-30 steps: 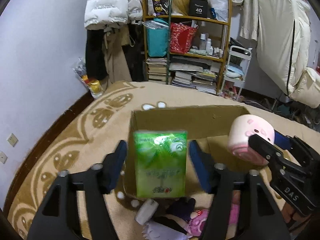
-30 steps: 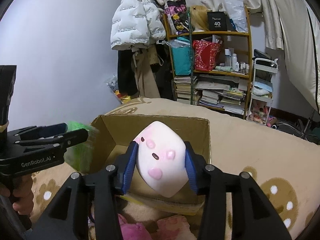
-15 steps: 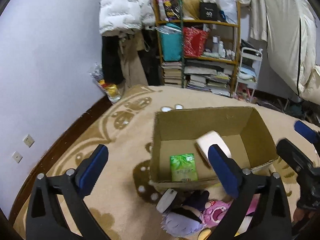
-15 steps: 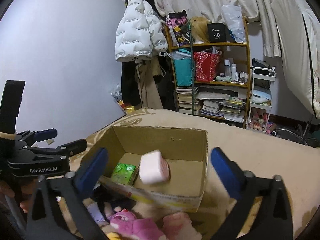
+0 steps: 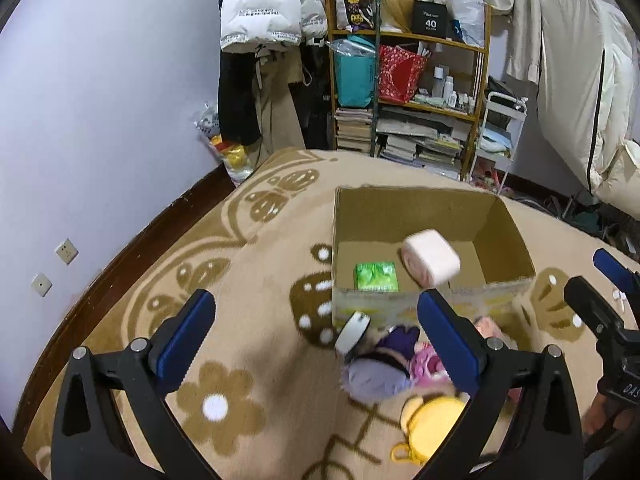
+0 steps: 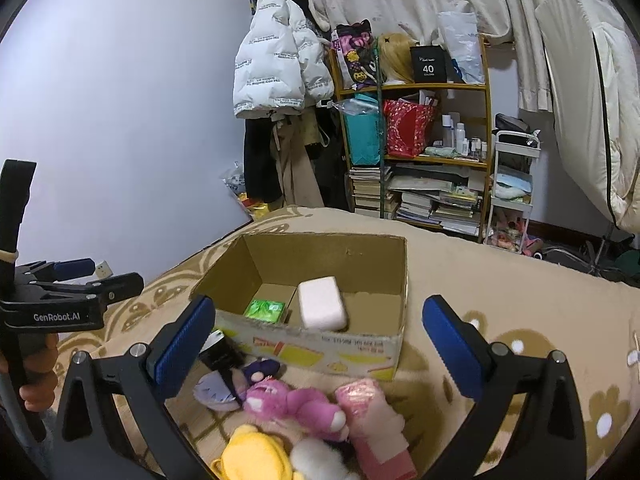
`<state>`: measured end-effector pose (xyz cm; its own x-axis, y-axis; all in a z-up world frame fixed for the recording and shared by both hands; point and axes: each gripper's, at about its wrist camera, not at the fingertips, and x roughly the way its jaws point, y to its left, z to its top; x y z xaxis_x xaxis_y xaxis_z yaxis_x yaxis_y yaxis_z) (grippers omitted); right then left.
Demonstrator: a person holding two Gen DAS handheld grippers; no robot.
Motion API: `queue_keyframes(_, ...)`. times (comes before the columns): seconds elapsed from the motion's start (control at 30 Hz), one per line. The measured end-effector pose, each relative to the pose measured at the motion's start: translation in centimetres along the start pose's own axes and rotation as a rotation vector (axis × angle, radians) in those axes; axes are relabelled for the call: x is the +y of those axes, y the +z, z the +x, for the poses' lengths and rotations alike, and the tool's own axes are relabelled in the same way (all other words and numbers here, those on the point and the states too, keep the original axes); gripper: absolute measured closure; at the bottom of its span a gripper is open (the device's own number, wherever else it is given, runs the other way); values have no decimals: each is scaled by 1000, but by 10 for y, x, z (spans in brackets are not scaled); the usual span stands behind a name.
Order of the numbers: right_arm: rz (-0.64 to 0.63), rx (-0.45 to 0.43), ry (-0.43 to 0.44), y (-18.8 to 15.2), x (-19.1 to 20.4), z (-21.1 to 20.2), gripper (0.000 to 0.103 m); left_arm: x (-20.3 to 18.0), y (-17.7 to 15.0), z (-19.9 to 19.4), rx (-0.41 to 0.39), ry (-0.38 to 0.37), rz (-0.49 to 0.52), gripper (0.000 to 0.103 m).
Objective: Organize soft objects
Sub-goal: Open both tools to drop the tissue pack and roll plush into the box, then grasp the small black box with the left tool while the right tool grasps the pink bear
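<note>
An open cardboard box point(image 5: 416, 208) point(image 6: 312, 340) stands on the carpet. Inside lie a green tissue pack point(image 5: 376, 276) point(image 6: 266, 309) and a pale pink cube plush point(image 5: 431, 257) point(image 6: 322, 308). In front of the box lie soft toys: a purple plush point(image 5: 378, 376) point(image 6: 224, 388), a magenta bear point(image 6: 292, 400), a pink plush point(image 6: 376, 420) and a yellow plush point(image 5: 430, 420) point(image 6: 256, 456). My left gripper point(image 5: 316, 336) is open and empty, held back from the box. My right gripper point(image 6: 320, 344) is open and empty above the toys.
A tan patterned carpet point(image 5: 224, 264) covers the floor. A cluttered shelf point(image 5: 412, 92) with books and bags, hanging coats point(image 5: 264, 16) and a white cart point(image 5: 500, 136) stand at the back. A purple wall point(image 5: 100, 100) is on the left.
Both grippers opened and let go: the green pack and the pink cube dropped into the box. Both grippers then pulled back and up from the box.
</note>
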<state>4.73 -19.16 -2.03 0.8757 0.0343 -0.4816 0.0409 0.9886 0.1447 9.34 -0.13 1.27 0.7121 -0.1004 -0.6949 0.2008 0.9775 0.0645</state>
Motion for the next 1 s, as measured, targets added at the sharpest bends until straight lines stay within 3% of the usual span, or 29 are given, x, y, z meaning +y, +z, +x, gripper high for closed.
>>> queue_keyframes(0.43,-2,37,-9,-21,11,-11,0,6,-21,-3,106,1,4,3)
queue_keyframes(1.0,2,143,-20,-46,14,29,0,9,-29,40,227,-35,-25,3)
